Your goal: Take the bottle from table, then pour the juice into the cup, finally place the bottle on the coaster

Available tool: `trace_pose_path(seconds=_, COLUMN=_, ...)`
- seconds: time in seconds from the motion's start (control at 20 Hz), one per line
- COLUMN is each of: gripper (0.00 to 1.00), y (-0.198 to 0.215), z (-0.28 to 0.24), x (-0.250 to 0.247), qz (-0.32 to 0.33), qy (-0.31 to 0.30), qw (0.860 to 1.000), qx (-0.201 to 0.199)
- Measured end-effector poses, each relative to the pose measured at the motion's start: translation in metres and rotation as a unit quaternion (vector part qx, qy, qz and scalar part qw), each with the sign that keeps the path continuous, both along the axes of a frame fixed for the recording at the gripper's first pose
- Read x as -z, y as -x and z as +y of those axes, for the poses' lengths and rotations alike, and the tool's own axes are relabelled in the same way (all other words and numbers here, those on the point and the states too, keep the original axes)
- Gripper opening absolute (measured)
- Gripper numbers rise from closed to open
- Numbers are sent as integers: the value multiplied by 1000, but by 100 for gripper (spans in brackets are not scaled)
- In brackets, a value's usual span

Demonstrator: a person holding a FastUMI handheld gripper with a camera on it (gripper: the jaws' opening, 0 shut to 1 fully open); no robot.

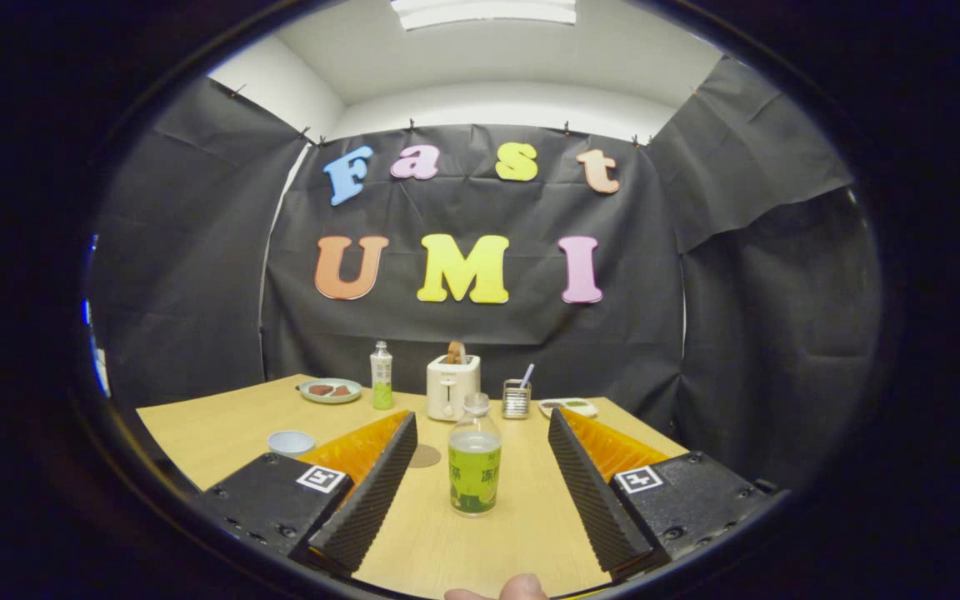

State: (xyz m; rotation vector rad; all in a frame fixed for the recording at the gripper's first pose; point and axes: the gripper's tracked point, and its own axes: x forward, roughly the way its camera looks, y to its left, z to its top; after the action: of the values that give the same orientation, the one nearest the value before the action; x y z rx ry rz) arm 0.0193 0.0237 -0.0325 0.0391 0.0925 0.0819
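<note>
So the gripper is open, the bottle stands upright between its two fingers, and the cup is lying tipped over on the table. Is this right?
One detail is wrong: the cup is not tipped over. The gripper view shows it standing upright on the table, mouth up, beyond one finger. The rest holds: the gripper is open and the bottle stands upright between its fingers.

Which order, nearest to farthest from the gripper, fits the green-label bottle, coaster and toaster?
1. Green-label bottle, standing between the open gripper fingers.
2. Coaster, just beyond the left finger's tip.
3. Toaster, far back by the wall.
</note>
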Motion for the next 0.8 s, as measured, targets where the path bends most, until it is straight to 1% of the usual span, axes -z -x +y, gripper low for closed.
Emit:
trace_pose_path(seconds=0.2, gripper=100, y=-22, z=6, x=24, qz=18, qy=-12, qw=1000, qx=-1)
trace_pose_path(seconds=0.35, gripper=100, y=-42, z=8, x=48, qz=36, qy=-5, qw=999, qx=5)
trace_pose_path(seconds=0.45, gripper=100, y=-56, z=6, x=65, qz=50, qy=4, qw=999, qx=13)
trace_pose_path(seconds=0.8, gripper=100, y=-89, z=5, x=111, qz=110, qy=-3, qw=994, qx=17)
